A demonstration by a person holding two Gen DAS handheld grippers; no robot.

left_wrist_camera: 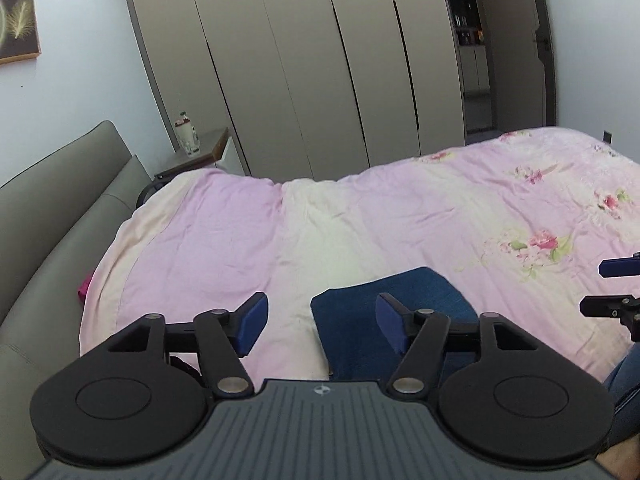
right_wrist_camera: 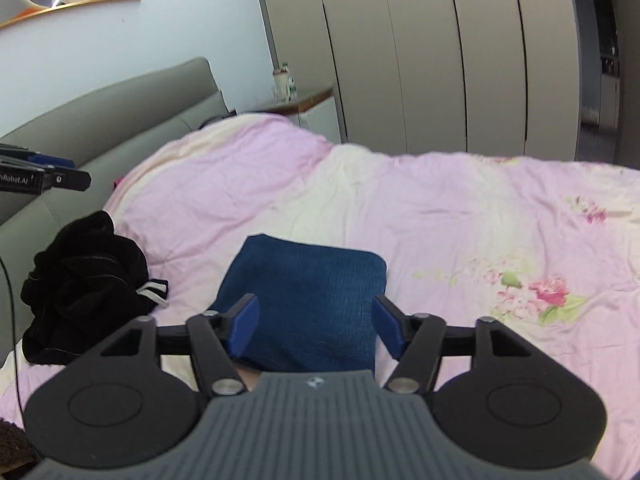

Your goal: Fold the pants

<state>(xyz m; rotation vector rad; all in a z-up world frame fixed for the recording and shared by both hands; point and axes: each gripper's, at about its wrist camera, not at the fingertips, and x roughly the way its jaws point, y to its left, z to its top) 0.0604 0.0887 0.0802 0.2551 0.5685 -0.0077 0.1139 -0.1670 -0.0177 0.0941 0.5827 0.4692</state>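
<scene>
The blue denim pants (right_wrist_camera: 308, 300) lie folded into a compact rectangle on the pink bedspread (right_wrist_camera: 440, 216). They also show in the left wrist view (left_wrist_camera: 360, 320), low and right of centre. My right gripper (right_wrist_camera: 316, 330) is open and empty, held above the near edge of the folded pants. My left gripper (left_wrist_camera: 322, 326) is open and empty, above the bed at the left edge of the pants. The right gripper's fingers (left_wrist_camera: 616, 268) show at the right edge of the left wrist view. The left gripper's fingers (right_wrist_camera: 64, 179) show at the left edge of the right wrist view.
A crumpled black garment (right_wrist_camera: 84, 284) with white stripes lies on the bed left of the pants. A grey padded headboard (left_wrist_camera: 52, 220) runs along the left. A nightstand (left_wrist_camera: 200, 152) with bottles stands by the wardrobe doors (left_wrist_camera: 300, 72).
</scene>
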